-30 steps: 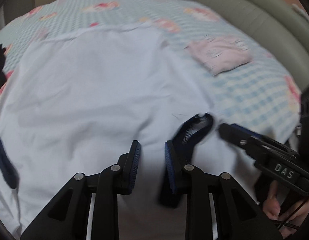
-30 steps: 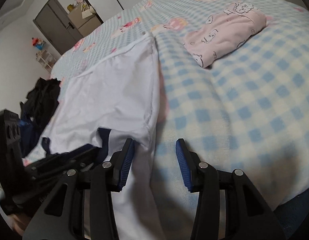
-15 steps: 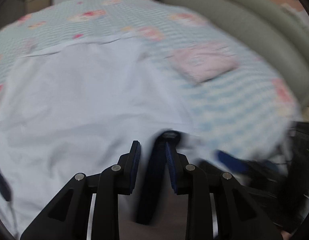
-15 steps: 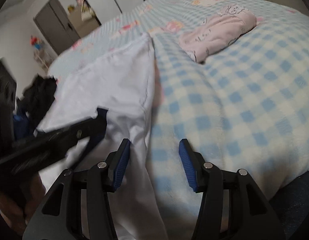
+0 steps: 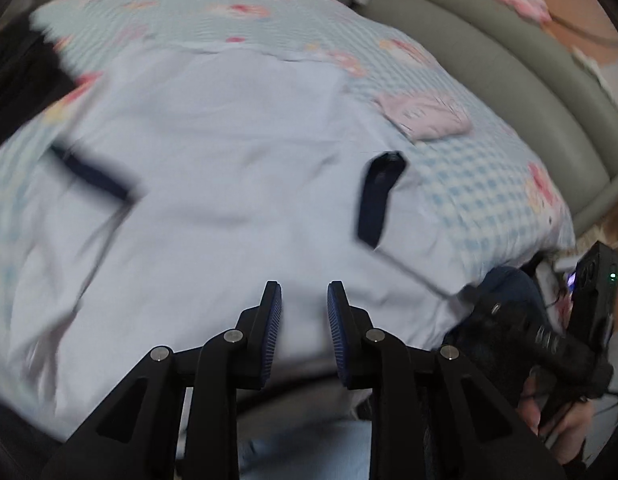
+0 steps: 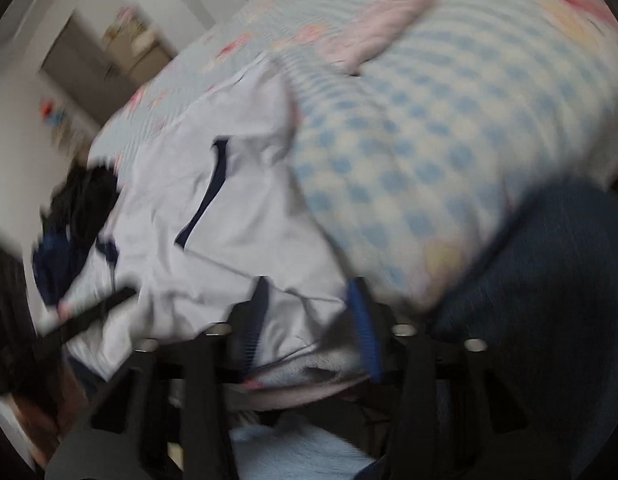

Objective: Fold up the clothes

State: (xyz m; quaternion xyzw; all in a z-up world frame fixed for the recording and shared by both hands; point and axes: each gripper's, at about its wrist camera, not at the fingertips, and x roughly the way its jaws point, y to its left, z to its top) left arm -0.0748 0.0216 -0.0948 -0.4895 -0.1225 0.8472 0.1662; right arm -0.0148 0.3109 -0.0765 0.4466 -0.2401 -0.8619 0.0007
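Note:
A pale white shirt (image 5: 229, 184) with navy sleeve cuffs (image 5: 379, 196) lies spread on the checked bed; it also shows in the right wrist view (image 6: 237, 220). My left gripper (image 5: 304, 312) is open above the shirt's near hem and holds nothing. My right gripper (image 6: 309, 316) is open, its fingers either side of the shirt's near corner at the bed edge. The right gripper's body shows at the left view's lower right (image 5: 549, 340). Both views are blurred.
A folded pink garment (image 5: 427, 118) lies on the blue checked bedspread (image 5: 489, 200) to the right of the shirt. A dark pile of clothes (image 6: 77, 208) sits at the left. A grey padded headboard (image 5: 509, 68) curves along the right. Dark blue trousers (image 6: 549, 280) fill the near right.
Both grippers have pulled back toward the near bed edge. The navy cuff that lay between the left fingers now lies out on the shirt. The right fingers now straddle the shirt's corner.

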